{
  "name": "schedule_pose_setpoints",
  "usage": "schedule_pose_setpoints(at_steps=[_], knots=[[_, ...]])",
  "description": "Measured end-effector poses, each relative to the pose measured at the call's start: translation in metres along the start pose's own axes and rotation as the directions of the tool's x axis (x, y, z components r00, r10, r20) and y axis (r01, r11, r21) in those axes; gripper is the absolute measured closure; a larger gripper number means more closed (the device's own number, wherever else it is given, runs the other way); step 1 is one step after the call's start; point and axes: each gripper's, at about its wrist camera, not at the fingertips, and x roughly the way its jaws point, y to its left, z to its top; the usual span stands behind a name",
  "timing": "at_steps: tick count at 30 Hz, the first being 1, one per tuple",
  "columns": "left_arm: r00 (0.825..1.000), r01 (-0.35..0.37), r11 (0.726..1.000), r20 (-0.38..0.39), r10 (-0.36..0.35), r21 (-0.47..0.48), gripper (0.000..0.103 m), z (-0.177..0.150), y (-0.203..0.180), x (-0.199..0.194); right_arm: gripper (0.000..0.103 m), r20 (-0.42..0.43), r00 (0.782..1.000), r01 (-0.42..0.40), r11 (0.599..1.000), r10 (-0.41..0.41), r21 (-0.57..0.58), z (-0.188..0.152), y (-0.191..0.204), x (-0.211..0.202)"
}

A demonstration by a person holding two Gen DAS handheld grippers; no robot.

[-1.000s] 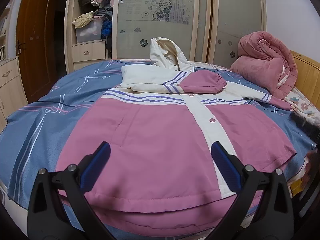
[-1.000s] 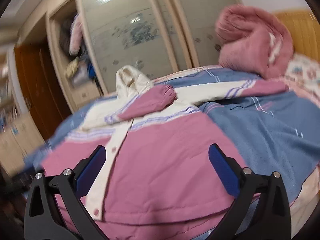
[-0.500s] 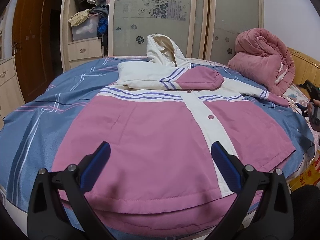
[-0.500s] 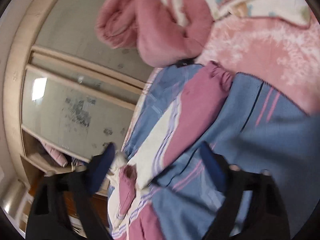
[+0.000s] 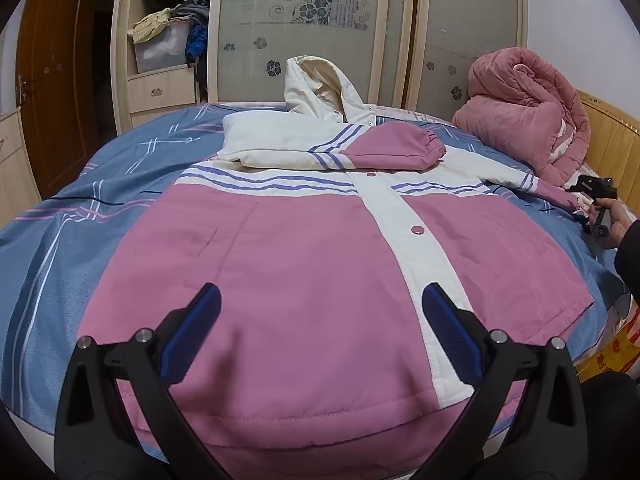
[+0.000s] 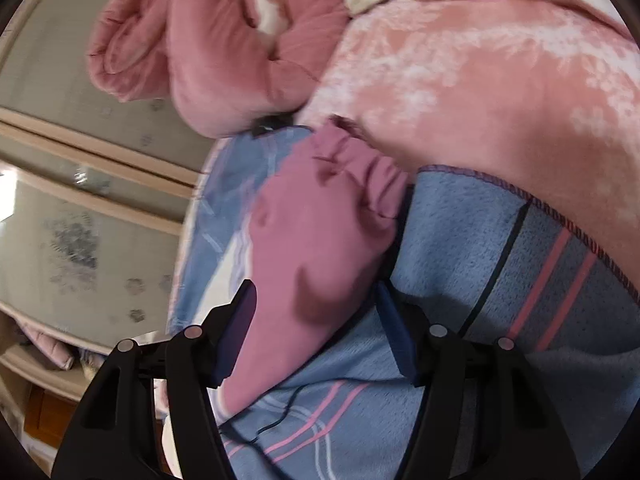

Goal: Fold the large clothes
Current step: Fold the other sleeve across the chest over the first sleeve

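A pink and white hooded jacket [image 5: 300, 264] lies front up on the bed, one sleeve [image 5: 392, 148] folded across its chest. My left gripper [image 5: 320, 292] hovers open above the hem, nothing between its fingers. The other sleeve [image 5: 500, 176] stretches out to the right, where a hand holds my right gripper [image 5: 596, 200] at the cuff. In the right wrist view the pink cuff end [image 6: 320, 208] lies between the jaws of my right gripper [image 6: 316, 286], which are closing. A small gap still shows beside the right pad.
The blue striped blanket [image 5: 60, 240] covers the bed. A rolled pink quilt [image 5: 528, 108] sits at the far right by the wooden headboard [image 5: 612, 136]. A pink fleece sheet [image 6: 480, 80] lies just beyond the cuff. A thin black cable [image 6: 280, 420] runs under the right gripper. The wardrobe [image 5: 296, 20] stands behind.
My right gripper swung from above the jacket's hem over to the outstretched sleeve's cuff, rolling as it went, and its jaws narrowed around the cuff. The left gripper stayed put.
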Motion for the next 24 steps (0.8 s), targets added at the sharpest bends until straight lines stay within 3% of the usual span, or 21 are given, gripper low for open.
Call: schedule_pose_setpoints(at_steps=[2, 3, 4, 7, 9, 11, 14, 16, 19, 22, 24], knots=[[1.0, 0.004, 1.0, -0.003, -0.004, -0.006, 0.002, 0.0, 0.001, 0.0, 0.056, 0.017, 1.0, 0.015, 1.0, -0.015, -0.019, 0.003, 0.003, 0.007], [1.0, 0.007, 1.0, -0.004, -0.007, -0.008, 0.002, 0.0, 0.001, 0.0, 0.081, 0.032, 0.999, 0.038, 0.999, -0.037, -0.038, 0.003, 0.005, 0.008], [1.0, 0.009, 1.0, -0.004, -0.01, -0.009, 0.002, 0.0, 0.002, 0.0, 0.091, 0.054, 0.997, 0.059, 0.997, -0.057, -0.045, 0.003, 0.007, 0.008], [1.0, 0.014, 1.0, 0.002, -0.014, -0.012, 0.002, 0.001, 0.004, -0.002, 0.097, 0.138, 0.988, 0.086, 0.994, -0.075, -0.073, -0.002, 0.028, 0.0], [1.0, 0.018, 1.0, 0.005, -0.018, -0.018, 0.002, 0.002, 0.006, -0.003, 0.097, 0.226, 0.969, 0.142, 0.973, -0.099, -0.184, -0.011, 0.066, -0.011], [1.0, 0.022, 0.999, 0.005, -0.022, -0.024, 0.002, 0.001, 0.008, -0.004, 0.097, 0.331, 0.941, 0.192, 0.913, -0.067, -0.36, -0.037, 0.132, -0.024], [1.0, 0.029, 0.999, 0.014, -0.028, -0.035, 0.002, 0.002, 0.01, -0.008, 0.097, 0.407, 0.913, 0.227, 0.792, 0.029, -0.567, -0.096, 0.221, -0.032], [0.999, 0.03, 0.999, 0.02, -0.029, -0.039, 0.002, 0.002, 0.012, -0.01, 0.097, 0.398, 0.912, 0.22, 0.698, 0.102, -0.682, -0.144, 0.273, -0.028], [0.999, 0.038, 0.998, 0.025, -0.037, -0.046, 0.002, 0.003, 0.011, -0.013, 0.097, 0.318, 0.93, 0.192, 0.494, 0.186, -0.848, -0.246, 0.338, -0.003], [0.999, 0.038, 0.998, 0.033, -0.037, -0.046, 0.002, 0.004, 0.012, -0.016, 0.097, 0.24, 0.957, 0.182, 0.307, 0.164, -0.934, -0.344, 0.361, 0.045], [0.999, 0.036, 0.998, 0.04, -0.034, -0.052, 0.002, 0.004, 0.015, -0.019, 0.097, 0.202, 0.971, 0.172, 0.213, 0.128, -0.962, -0.392, 0.361, 0.075]])
